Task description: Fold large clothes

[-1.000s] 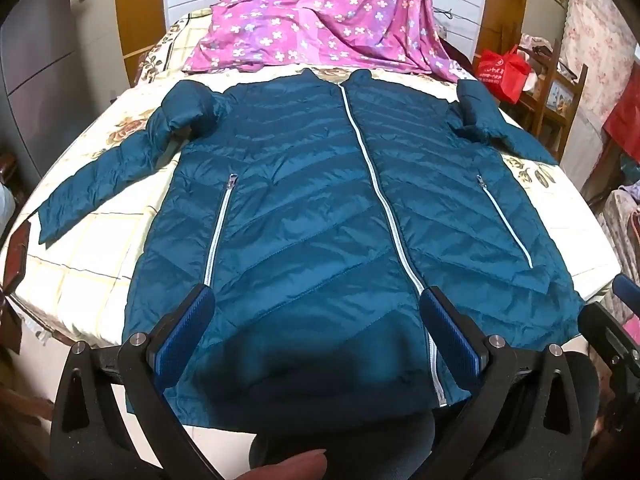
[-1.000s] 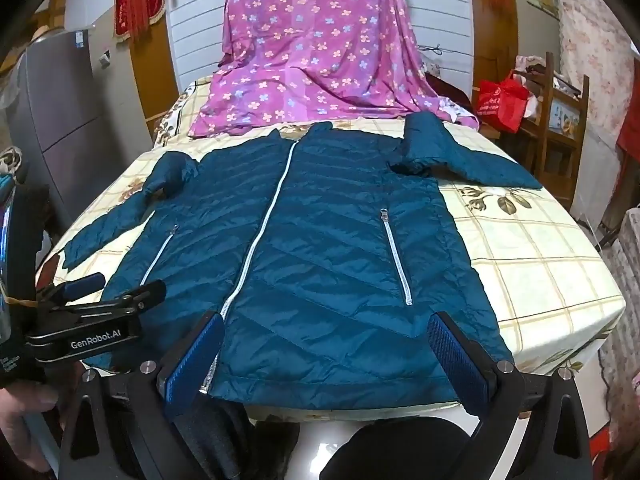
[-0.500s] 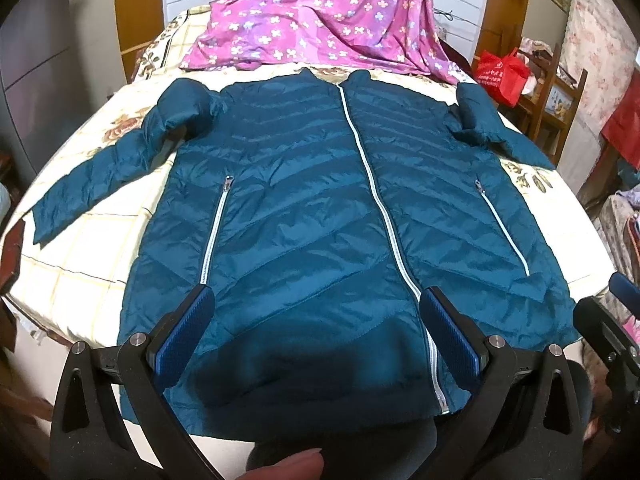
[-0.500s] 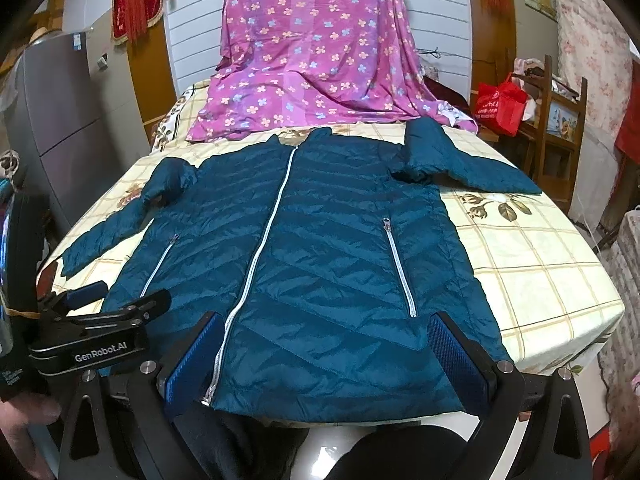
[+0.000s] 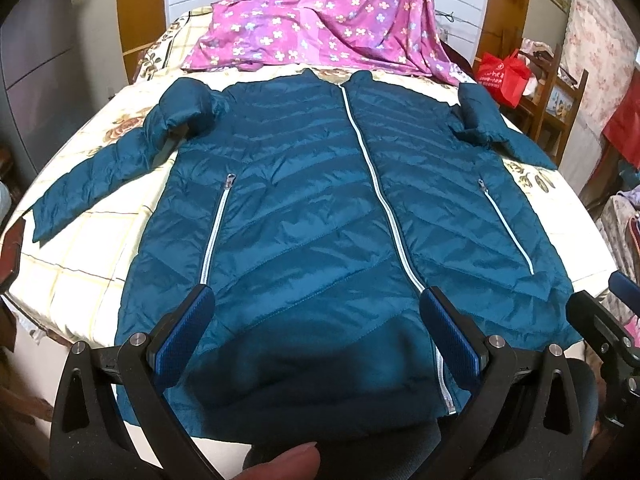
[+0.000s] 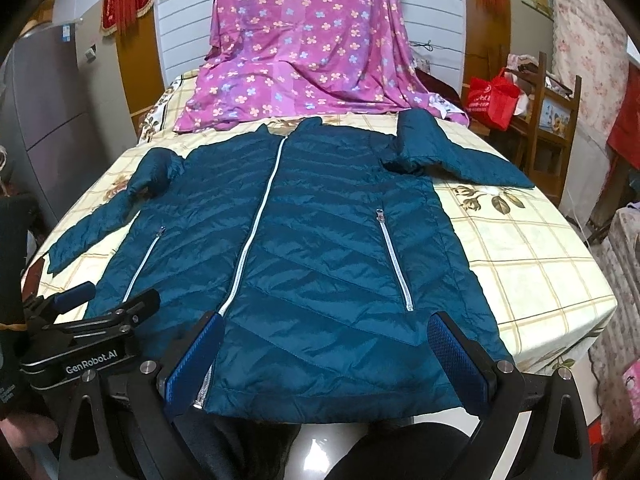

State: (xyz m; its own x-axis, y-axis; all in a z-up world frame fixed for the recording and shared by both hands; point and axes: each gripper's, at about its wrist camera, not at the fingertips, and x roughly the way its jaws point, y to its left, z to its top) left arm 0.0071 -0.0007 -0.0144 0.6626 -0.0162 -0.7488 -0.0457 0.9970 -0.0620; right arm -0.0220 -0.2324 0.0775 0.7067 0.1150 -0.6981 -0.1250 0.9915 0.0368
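A teal quilted puffer jacket (image 5: 304, 216) lies flat and zipped on the bed, collar far, hem at the near edge; it also shows in the right wrist view (image 6: 320, 248). Its sleeves spread out to the left (image 5: 100, 176) and right (image 6: 460, 156). My left gripper (image 5: 316, 320) is open and empty, hovering above the hem left of the white centre zip. My right gripper (image 6: 324, 344) is open and empty above the hem's right half. The left gripper also shows in the right wrist view (image 6: 92, 328).
A floral checked bedspread (image 6: 528, 256) covers the bed. A pink flowered cloth (image 6: 304, 48) drapes over the far end. A red bag (image 6: 492, 96) and a wooden chair (image 6: 556, 120) stand to the right. A grey cabinet (image 6: 44, 120) stands to the left.
Both grippers have moved slightly forward and lower toward the jacket's hem. The jacket has not moved and both grippers stay open.
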